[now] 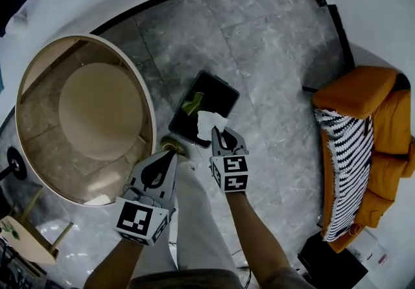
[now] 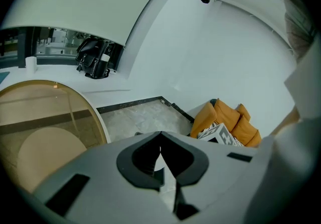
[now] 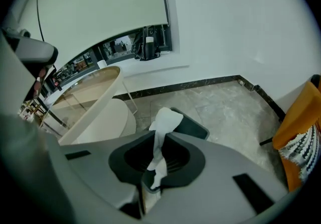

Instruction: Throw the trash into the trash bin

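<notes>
Two grippers closed: right gripper pinching white tissue by trash bin, left gripper empty.

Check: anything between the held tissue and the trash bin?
Nothing visible. The tissue, pinched by the right gripper, sits over the near edge of the open trash bin; no lid or object lies between them.

I hold two: my left hand-held gripper and right hand-held gripper. One trash bin, one white tissue, one round tabletop, one orange armchair.
</notes>
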Action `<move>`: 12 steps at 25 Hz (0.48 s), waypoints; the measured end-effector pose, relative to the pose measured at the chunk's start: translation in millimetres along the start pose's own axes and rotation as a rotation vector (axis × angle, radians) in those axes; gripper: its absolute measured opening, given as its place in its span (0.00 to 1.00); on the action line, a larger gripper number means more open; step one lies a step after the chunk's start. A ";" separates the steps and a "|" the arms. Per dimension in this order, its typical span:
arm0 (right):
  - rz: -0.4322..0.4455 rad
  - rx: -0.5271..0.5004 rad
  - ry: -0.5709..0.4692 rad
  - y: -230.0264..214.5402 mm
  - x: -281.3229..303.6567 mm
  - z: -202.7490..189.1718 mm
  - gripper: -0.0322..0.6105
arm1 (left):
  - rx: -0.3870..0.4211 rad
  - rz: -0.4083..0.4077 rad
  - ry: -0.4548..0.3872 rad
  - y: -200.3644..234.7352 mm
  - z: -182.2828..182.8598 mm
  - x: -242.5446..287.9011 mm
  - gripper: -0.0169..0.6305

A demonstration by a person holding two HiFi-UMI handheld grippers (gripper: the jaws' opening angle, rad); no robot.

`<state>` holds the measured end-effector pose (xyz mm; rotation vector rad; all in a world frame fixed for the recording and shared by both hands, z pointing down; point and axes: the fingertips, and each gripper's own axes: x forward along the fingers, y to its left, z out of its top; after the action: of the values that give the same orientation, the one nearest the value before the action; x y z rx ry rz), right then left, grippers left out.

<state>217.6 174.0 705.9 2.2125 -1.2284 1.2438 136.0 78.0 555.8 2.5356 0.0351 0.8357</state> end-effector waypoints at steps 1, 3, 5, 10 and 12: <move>-0.007 0.001 0.006 -1.6 1.3 -1.1 0.09 | -0.004 0.000 0.005 0.8 -1.2 -0.6 0.06; -0.024 0.008 0.019 -4.3 3.5 -4.0 0.11 | -0.007 -0.010 0.019 1.6 -5.5 -2.3 0.06; -0.036 0.017 0.032 -5.3 6.2 -7.2 0.21 | -0.009 -0.019 0.030 2.4 -9.7 -4.3 0.06; -0.050 0.018 0.046 -6.7 10.0 -9.2 0.33 | -0.014 -0.032 0.035 1.7 -11.5 -5.0 0.06; -0.050 0.015 0.046 -6.4 11.2 -10.5 0.35 | -0.016 -0.028 0.034 1.6 -12.1 -4.6 0.06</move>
<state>220.0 178.3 721.7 2.1979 -1.1435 1.2816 125.2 80.9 562.5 2.5003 0.0736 0.8643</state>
